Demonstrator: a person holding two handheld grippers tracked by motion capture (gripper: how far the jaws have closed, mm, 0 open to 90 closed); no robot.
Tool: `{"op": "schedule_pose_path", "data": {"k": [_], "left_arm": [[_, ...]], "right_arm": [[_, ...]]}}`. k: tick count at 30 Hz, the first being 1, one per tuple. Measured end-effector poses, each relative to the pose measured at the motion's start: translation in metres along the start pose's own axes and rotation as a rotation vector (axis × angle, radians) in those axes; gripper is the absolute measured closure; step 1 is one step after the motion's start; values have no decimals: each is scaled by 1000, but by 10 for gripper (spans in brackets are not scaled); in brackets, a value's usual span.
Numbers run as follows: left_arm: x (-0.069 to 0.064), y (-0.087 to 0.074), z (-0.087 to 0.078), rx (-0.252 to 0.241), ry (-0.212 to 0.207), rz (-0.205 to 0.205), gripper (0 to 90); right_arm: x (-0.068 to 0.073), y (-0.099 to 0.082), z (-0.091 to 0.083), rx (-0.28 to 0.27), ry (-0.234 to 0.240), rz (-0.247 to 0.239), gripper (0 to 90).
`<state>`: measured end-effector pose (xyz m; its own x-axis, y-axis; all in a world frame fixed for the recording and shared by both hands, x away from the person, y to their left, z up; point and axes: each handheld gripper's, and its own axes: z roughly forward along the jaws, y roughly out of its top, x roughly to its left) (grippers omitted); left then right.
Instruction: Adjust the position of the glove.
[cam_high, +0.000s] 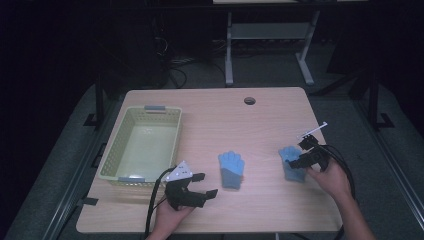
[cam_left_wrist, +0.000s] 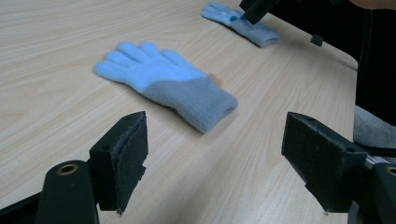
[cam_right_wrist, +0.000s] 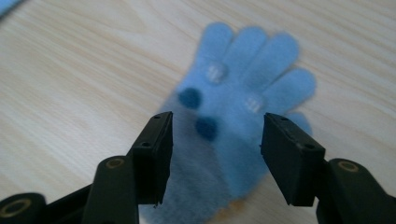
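Two light-blue gloves with grey cuffs lie flat on the wooden table (cam_high: 210, 115). One glove (cam_high: 231, 169) (cam_left_wrist: 168, 88) is near the middle, just ahead of my left gripper (cam_high: 207, 184) (cam_left_wrist: 215, 158), whose jaws stand wide open and apart from it. The other glove (cam_high: 292, 167) (cam_right_wrist: 238, 102) (cam_left_wrist: 243, 21) lies to the right, fingers pointing away and dotted with a few dark and pale spots. My right gripper (cam_high: 301, 151) (cam_right_wrist: 215, 154) is low over its palm, one jaw on each side, with gaps showing between the pads and the fabric.
An empty pale-green plastic basket (cam_high: 112, 155) sits on the table's left half. A round cable hole (cam_high: 249, 101) is near the far edge. Cables trail from both grippers toward the front edge.
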<state>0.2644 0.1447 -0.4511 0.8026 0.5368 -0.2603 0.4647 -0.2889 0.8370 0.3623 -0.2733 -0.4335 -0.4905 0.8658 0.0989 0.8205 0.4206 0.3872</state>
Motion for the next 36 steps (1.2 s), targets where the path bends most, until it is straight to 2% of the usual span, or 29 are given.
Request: {"op": "schedule_pose_path", "data": {"k": [3, 5, 6, 14, 16, 21, 22, 29, 36], "left_arm": [[0, 0, 0, -2, 1, -1, 224], [-1, 1, -1, -5, 4, 4, 224], [-1, 1, -2, -5, 5, 4, 225], [-1, 0, -1, -5, 4, 2, 224], [-3, 1, -2, -8, 6, 13, 225], [-2, 0, -3, -11, 6, 7, 224], [-2, 0, -4, -11, 11, 8, 224], [-3, 0, -3, -15, 14, 16, 226], [-4, 1, -4, -22, 21, 15, 226]], "right_arm": [[-1, -1, 3, 7, -4, -5, 463], [-1, -2, 7, 30, -11, 0, 485], [1, -3, 9, 38, -26, -16, 501], [7, -1, 10, 45, -56, -44, 564], [8, -1, 10, 48, -53, -35, 612], [8, -1, 9, 52, -53, -12, 686], [7, -1, 9, 49, -48, -1, 737], [8, -1, 6, 44, -43, 14, 783], [15, -3, -5, 5, -44, 22, 796]]}}
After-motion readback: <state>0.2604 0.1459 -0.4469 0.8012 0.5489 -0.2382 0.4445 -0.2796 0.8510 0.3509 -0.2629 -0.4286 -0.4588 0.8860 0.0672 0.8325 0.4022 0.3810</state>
